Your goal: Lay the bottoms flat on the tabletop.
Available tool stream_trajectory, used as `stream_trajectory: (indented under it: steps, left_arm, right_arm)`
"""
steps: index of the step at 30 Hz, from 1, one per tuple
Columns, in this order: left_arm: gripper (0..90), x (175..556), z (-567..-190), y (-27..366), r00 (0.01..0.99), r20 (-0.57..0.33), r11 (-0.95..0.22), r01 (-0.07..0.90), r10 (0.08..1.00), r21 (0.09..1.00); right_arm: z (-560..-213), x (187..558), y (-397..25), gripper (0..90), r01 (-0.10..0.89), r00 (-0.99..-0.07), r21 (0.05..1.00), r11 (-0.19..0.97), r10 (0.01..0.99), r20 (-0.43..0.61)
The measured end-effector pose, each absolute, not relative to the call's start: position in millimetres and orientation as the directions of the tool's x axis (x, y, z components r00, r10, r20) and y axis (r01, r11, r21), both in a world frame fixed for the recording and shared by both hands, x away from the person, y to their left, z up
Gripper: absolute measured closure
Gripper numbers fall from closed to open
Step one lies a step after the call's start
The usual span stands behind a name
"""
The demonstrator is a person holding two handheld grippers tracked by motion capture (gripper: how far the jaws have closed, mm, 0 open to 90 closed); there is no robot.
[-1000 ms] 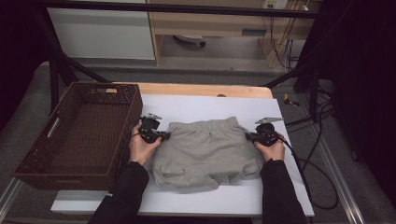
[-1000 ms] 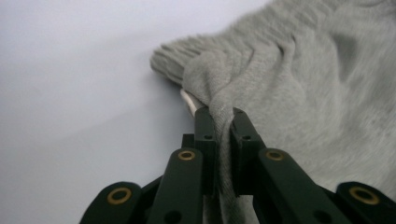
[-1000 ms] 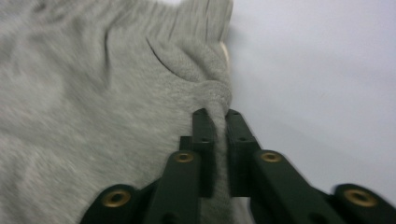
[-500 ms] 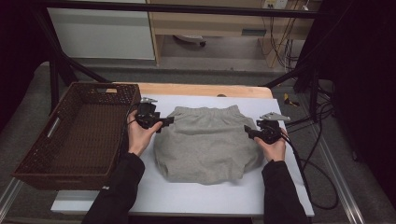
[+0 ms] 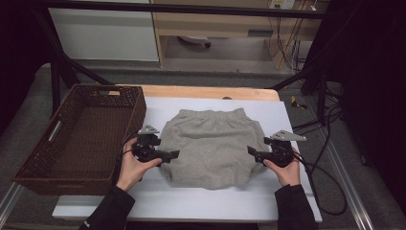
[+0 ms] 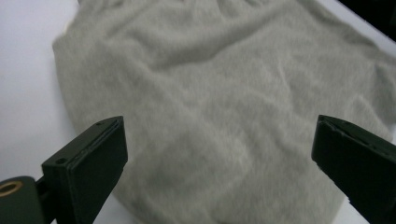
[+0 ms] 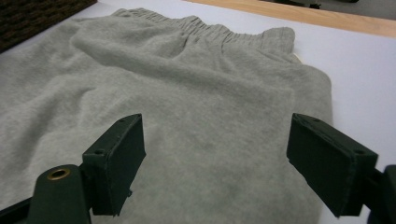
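Dim, dark-edged room – table evenly lit, left gripper view blurred.

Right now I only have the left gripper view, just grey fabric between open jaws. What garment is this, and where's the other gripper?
Observer: Grey shorts, elastic waistband at the far edge.
Operator: And the right gripper?
Observer: The right gripper is at the shorts' opposite side, jaws open, gripping nothing.
Operator: Anything beside my left gripper?
Observer: A brown woven basket stands to the outside of the left gripper, on the table.
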State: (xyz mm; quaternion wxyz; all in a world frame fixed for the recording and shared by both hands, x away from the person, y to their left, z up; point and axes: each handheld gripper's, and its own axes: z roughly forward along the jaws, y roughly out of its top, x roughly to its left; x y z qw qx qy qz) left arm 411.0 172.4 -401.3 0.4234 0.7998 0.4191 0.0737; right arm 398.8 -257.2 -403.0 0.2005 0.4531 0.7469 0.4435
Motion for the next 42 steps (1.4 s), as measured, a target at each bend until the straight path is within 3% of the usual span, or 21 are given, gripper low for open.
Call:
stream_trajectory:
  steps: [4, 7, 10, 14, 23, 27, 35, 39, 42]
  left_arm:
    - [5.3, 395.3, -409.6, 177.8, 0.636, -0.245, -0.288, 0.614, 0.732, 0.735]
    - [15.1, 382.5, -414.4, 181.2, 0.638, -0.245, -0.282, 0.607, 0.73, 0.743]
    - [27.0, 371.1, -416.1, 181.8, 0.648, -0.223, -0.302, 0.596, 0.729, 0.744]
    - [44.8, 357.5, -423.3, 180.2, 0.652, -0.286, -0.287, 0.626, 0.702, 0.725]
    - [59.5, 352.7, -441.4, 164.8, 0.675, -0.272, -0.366, 0.643, 0.686, 0.673]
    - [64.3, 353.5, -446.2, 164.1, 0.668, -0.266, -0.365, 0.646, 0.695, 0.67]
    - [76.8, 356.5, -445.3, 162.7, 0.662, -0.264, -0.377, 0.66, 0.702, 0.65]
    - [80.3, 356.3, -445.3, 162.5, 0.664, -0.27, -0.378, 0.661, 0.697, 0.649]
    - [81.9, 356.5, -444.8, 163.2, 0.658, -0.283, -0.37, 0.669, 0.697, 0.645]
  right_arm:
    - [-405.3, 386.7, -257.8, 16.3, 0.5, -0.524, 0.845, 0.188, 0.843, 0.122]
    - [-409.0, 377.2, -256.7, 17.4, 0.505, -0.537, 0.838, 0.206, 0.835, 0.118]
    - [-412.5, 367.6, -257.9, 23.7, 0.509, -0.55, 0.835, 0.211, 0.825, 0.127]
    - [-417.0, 357.3, -262.5, 35.3, 0.511, -0.533, 0.831, 0.22, 0.84, 0.105]
    - [-427.3, 343.7, -270.8, 49.2, 0.563, -0.504, 0.795, 0.226, 0.856, 0.113]
    - [-438.4, 345.2, -264.1, 50.3, 0.586, -0.51, 0.765, 0.265, 0.855, 0.094]
    - [-448.6, 349.5, -242.8, 44.0, 0.591, -0.527, 0.754, 0.287, 0.845, 0.091]
    - [-453.4, 348.8, -231.6, 55.8, 0.584, -0.553, 0.73, 0.356, 0.832, 0.037]
    - [-451.9, 347.6, -232.4, 80.5, 0.592, -0.564, 0.722, 0.357, 0.824, 0.055]
